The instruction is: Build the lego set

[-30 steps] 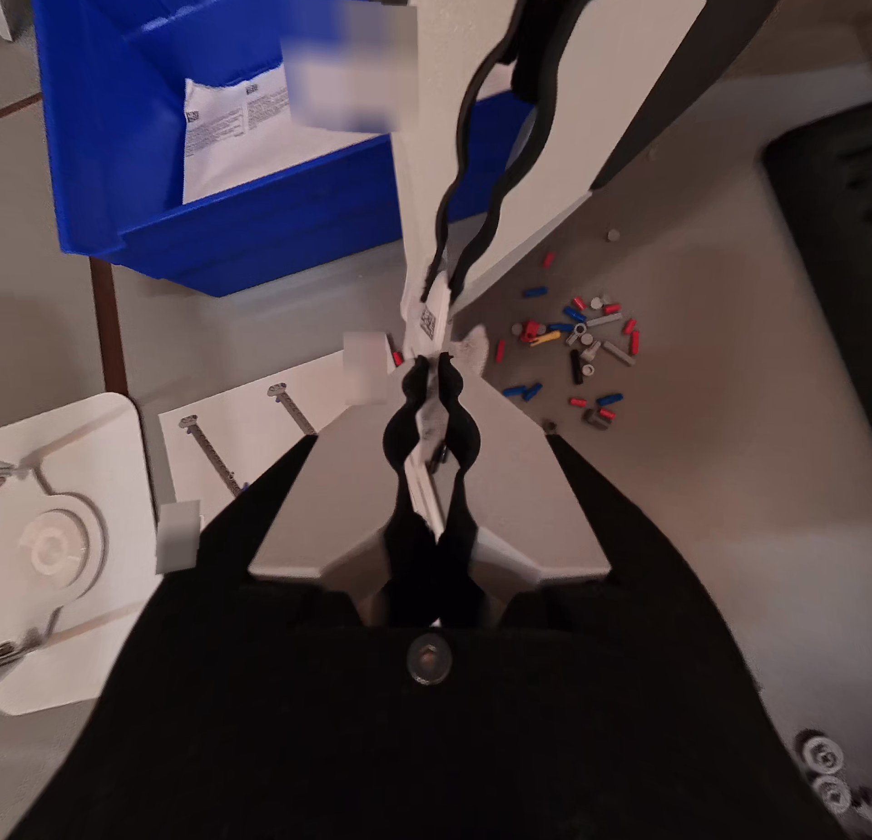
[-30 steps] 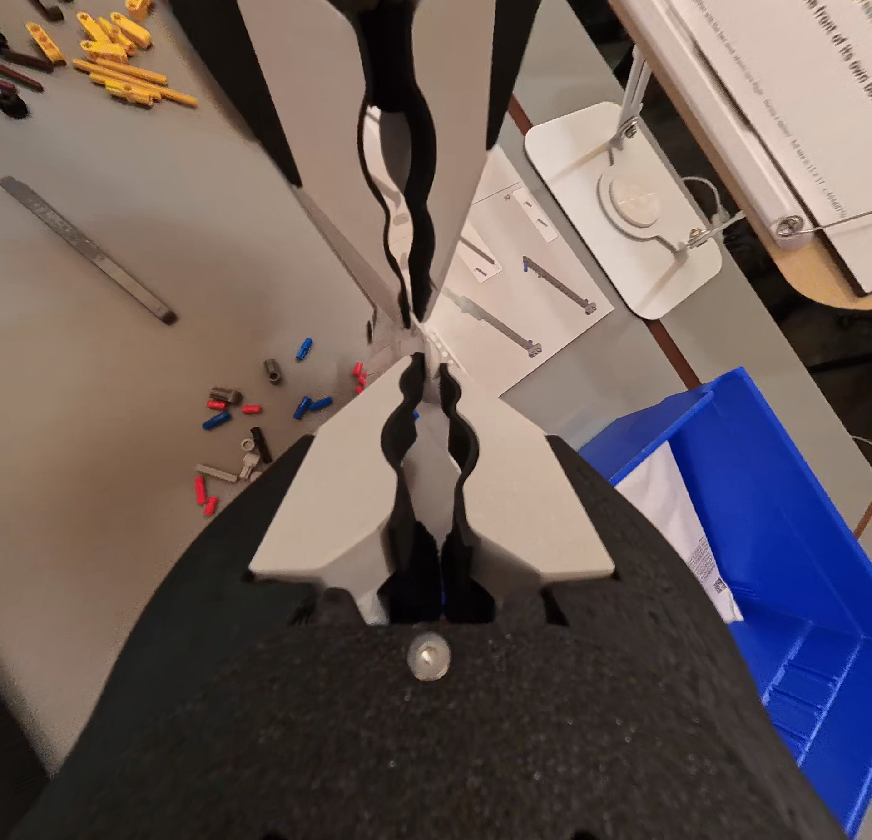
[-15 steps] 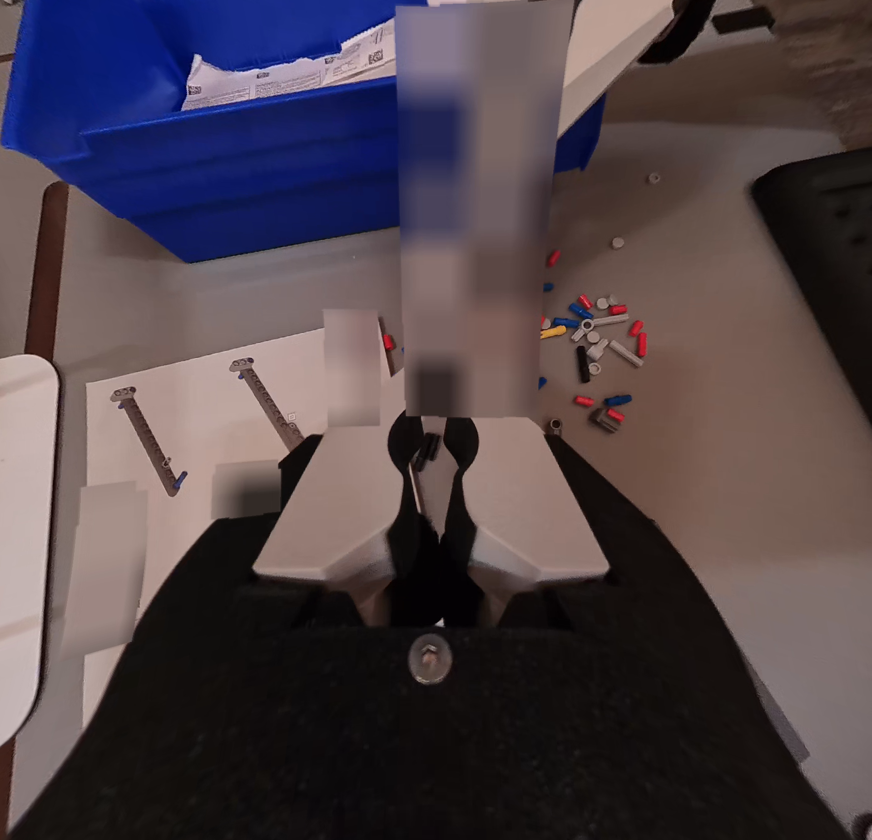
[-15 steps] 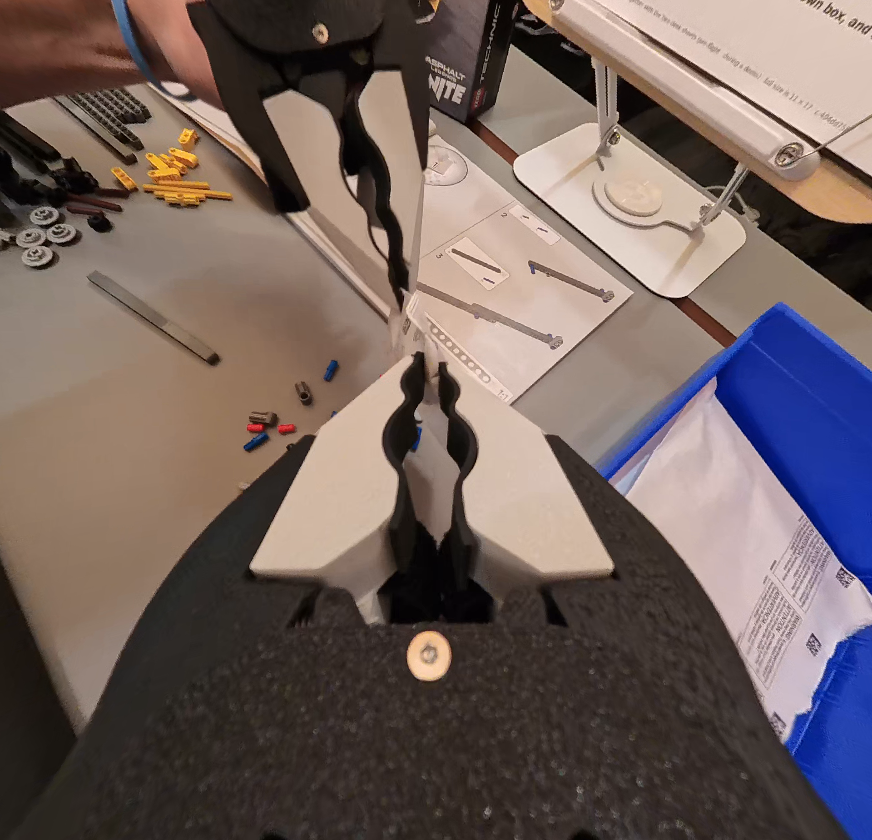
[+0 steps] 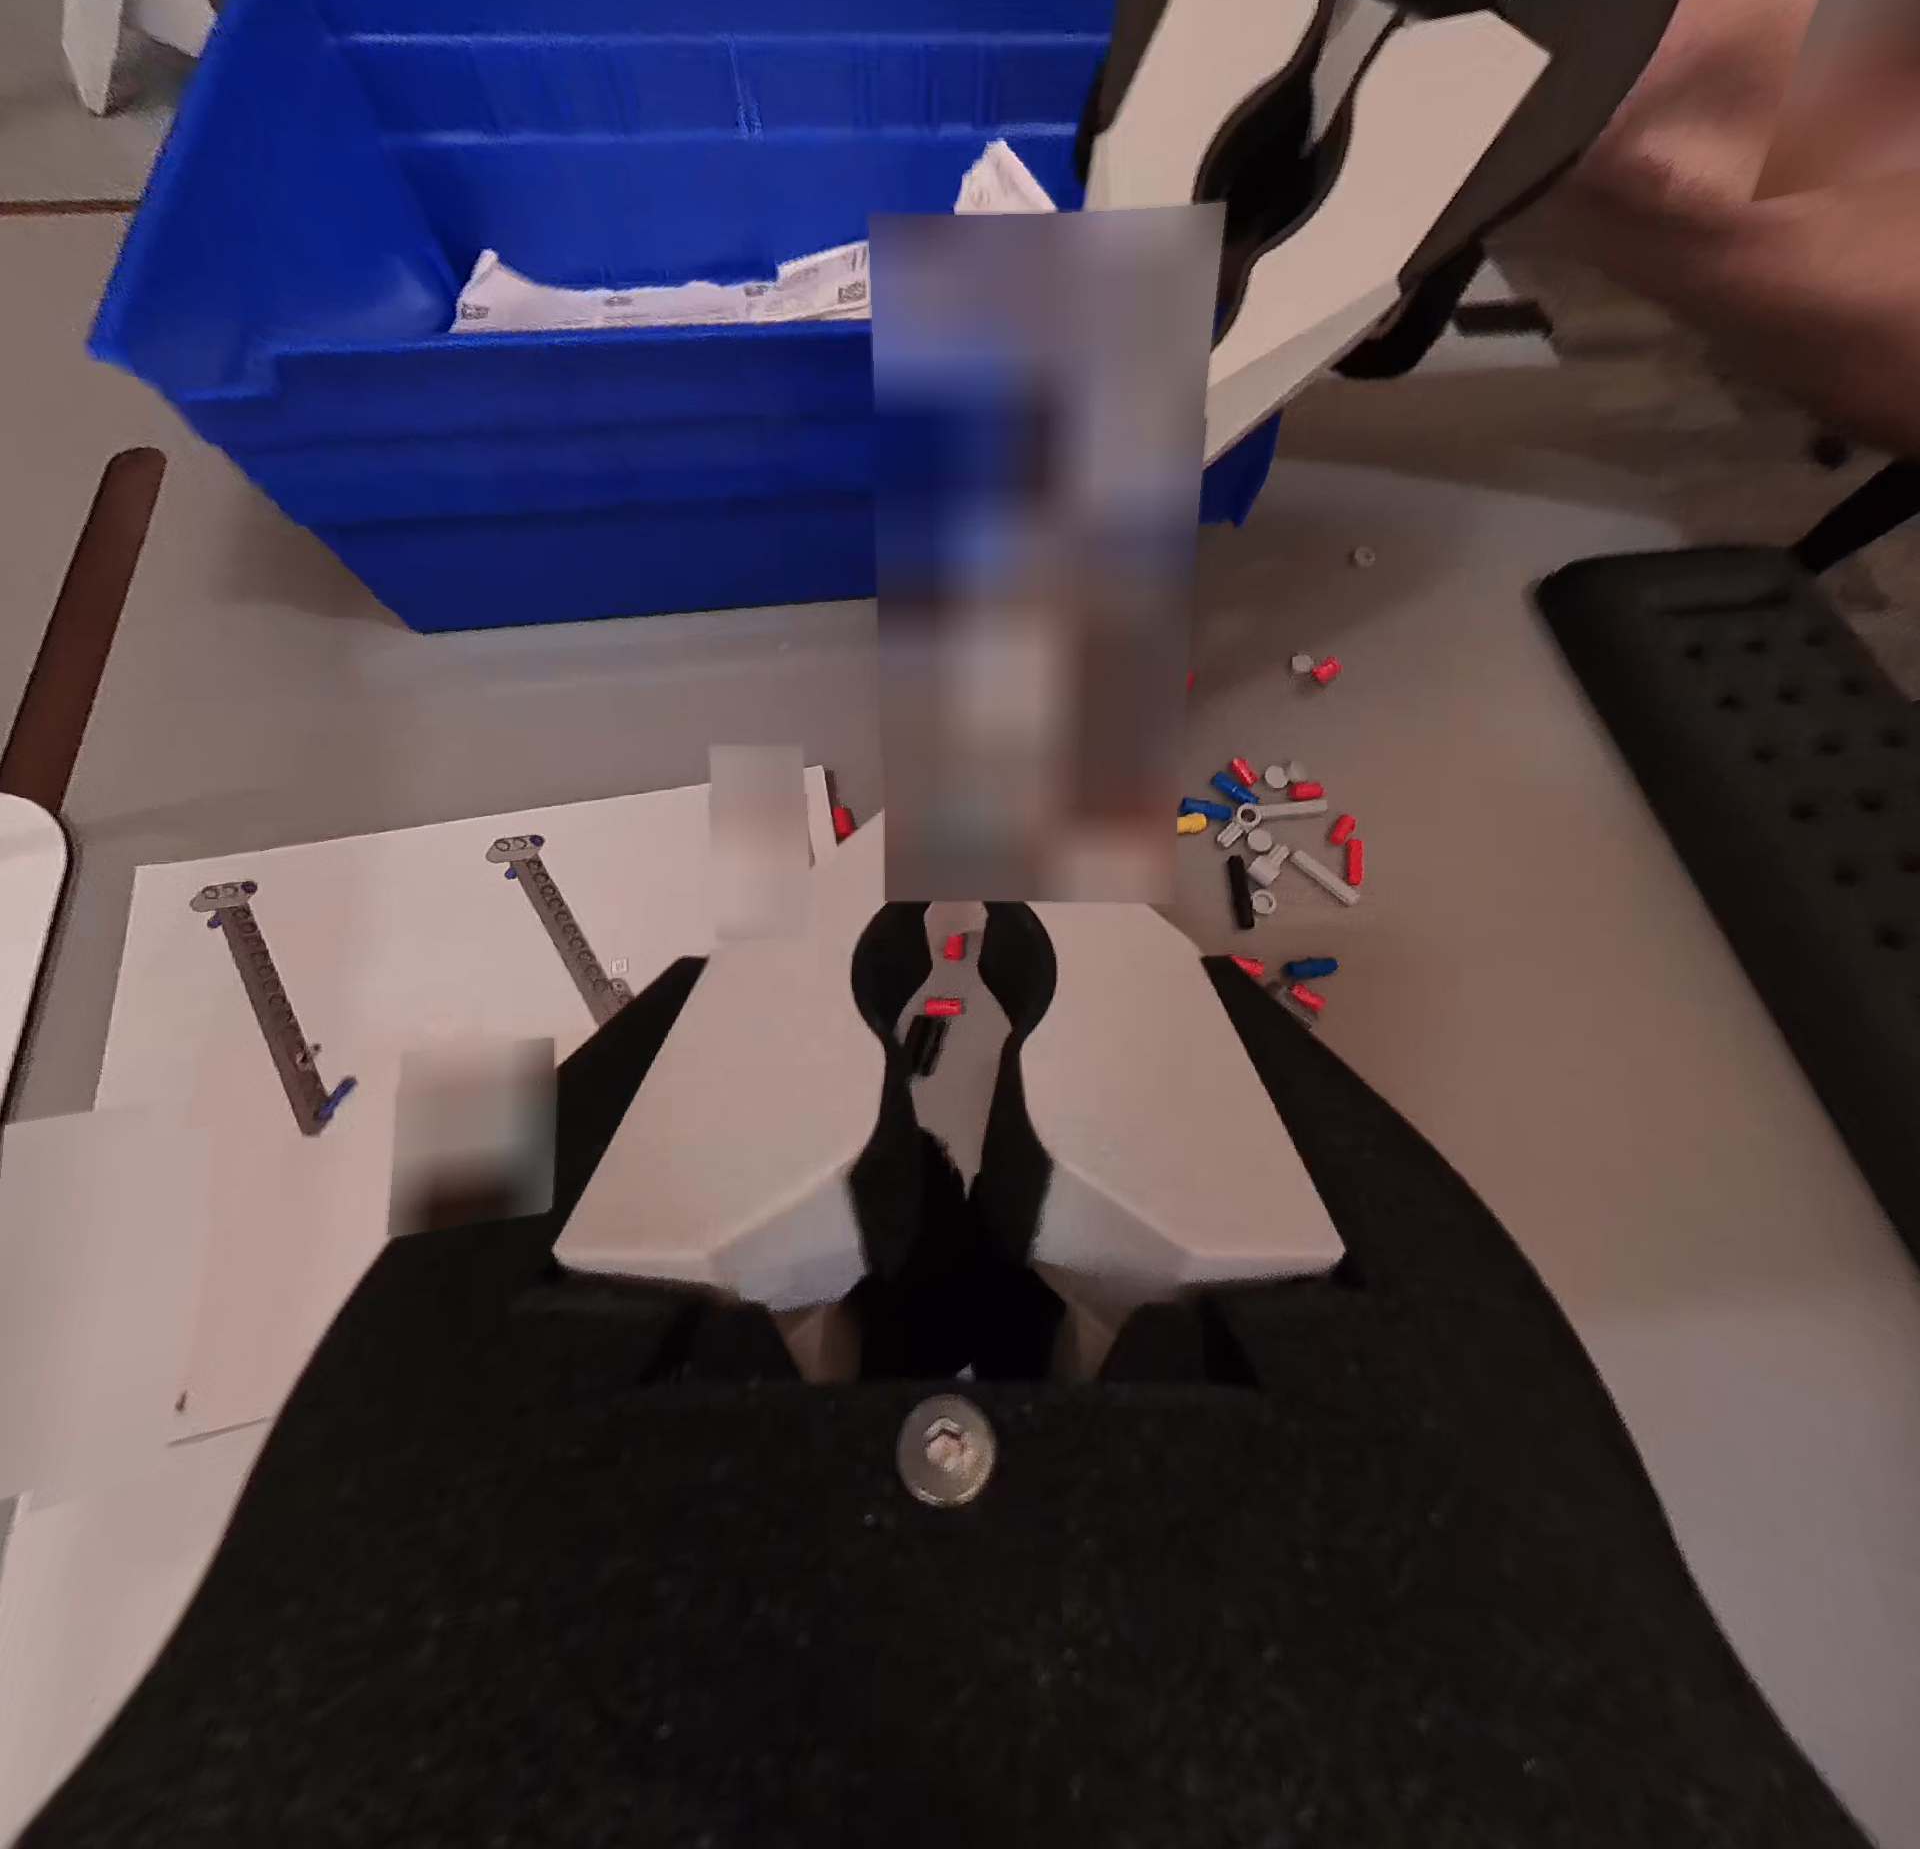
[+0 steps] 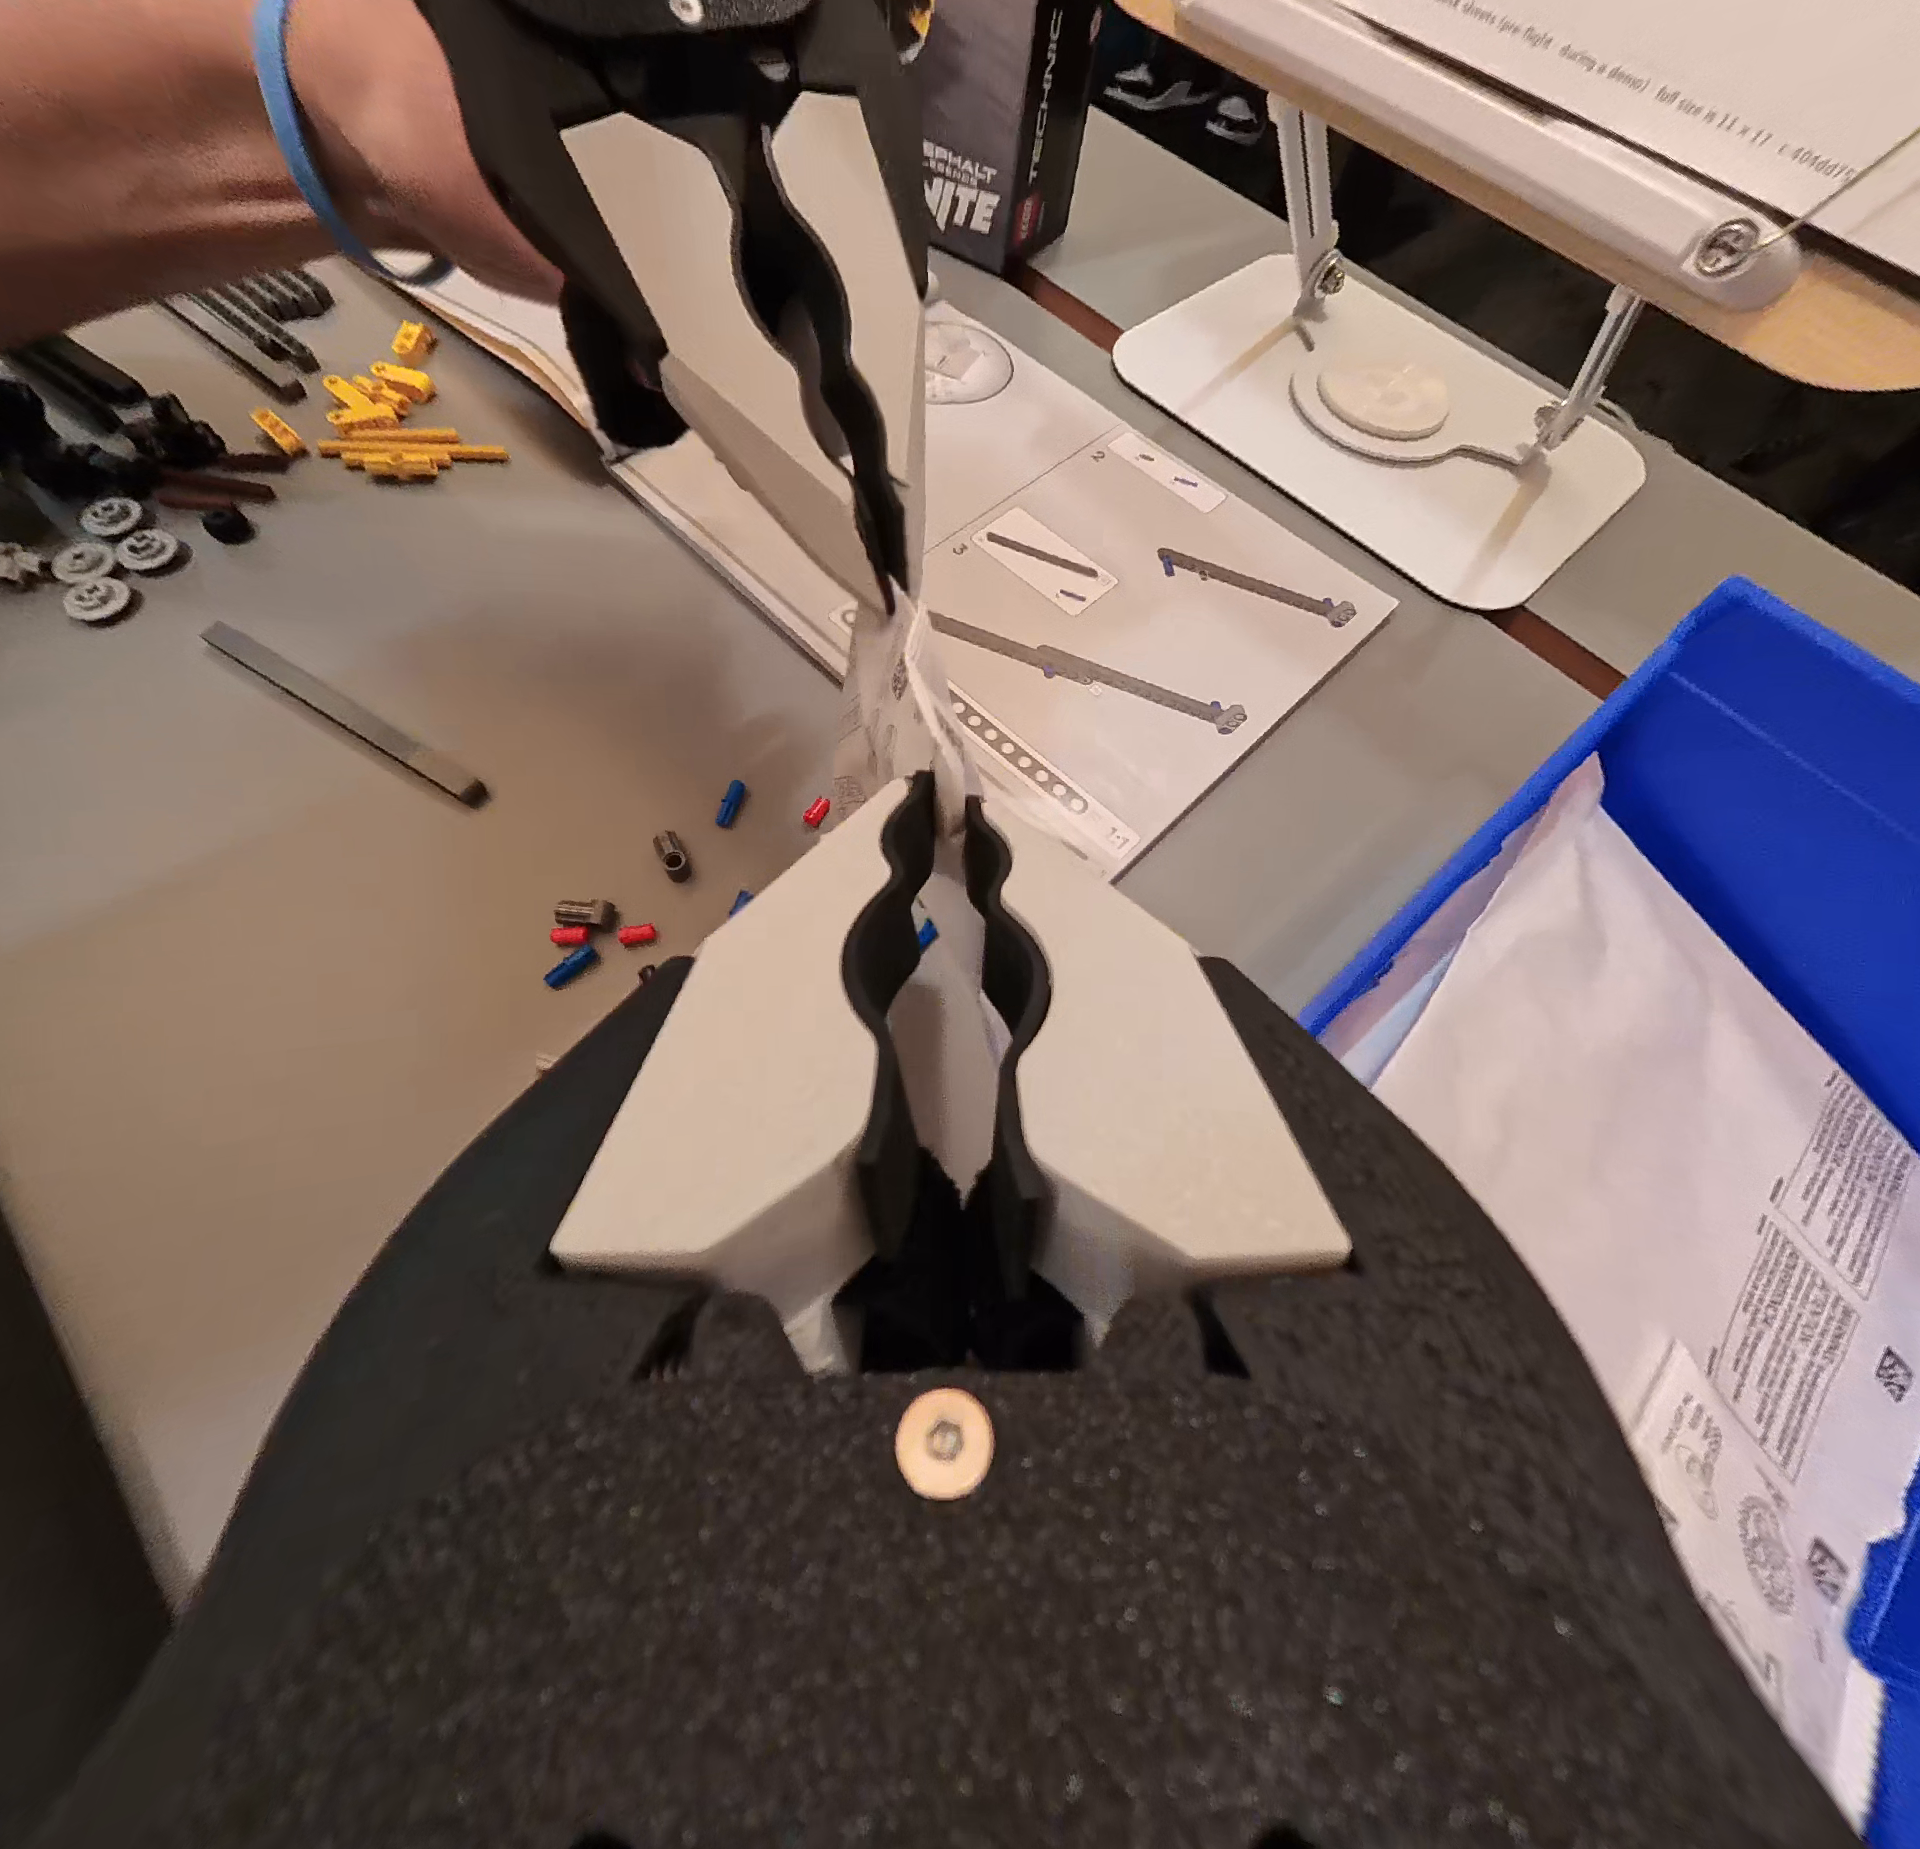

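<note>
A small white paper bag (image 6: 896, 687) is stretched between my two grippers above the table. My right gripper (image 6: 940, 807) is shut on its near end. My left gripper (image 6: 888, 594) comes down from the top of the right wrist view and is shut on the far end. In the left wrist view a blurred patch hides the bag and my left gripper's tips (image 5: 954, 926); the right gripper (image 5: 1299, 168) shows at the top right. Small red, blue and grey pins (image 5: 1278, 843) lie loose on the grey table, and also show in the right wrist view (image 6: 613, 932).
An open instruction booklet (image 6: 1143, 646) lies under the grippers. A blue bin (image 6: 1766, 760) holds a torn white bag (image 6: 1621, 1228). Yellow pieces (image 6: 390, 428), grey wheel hubs (image 6: 104, 563) and a long grey beam (image 6: 343, 713) lie left. A white stand base (image 6: 1382, 428) and a black chair (image 5: 1766, 812) are nearby. My hands' fingertips stand some 7 cm from each other.
The two grippers have drawn apart and risen from the table, and the bag now stretches between them. Both stay shut on it.
</note>
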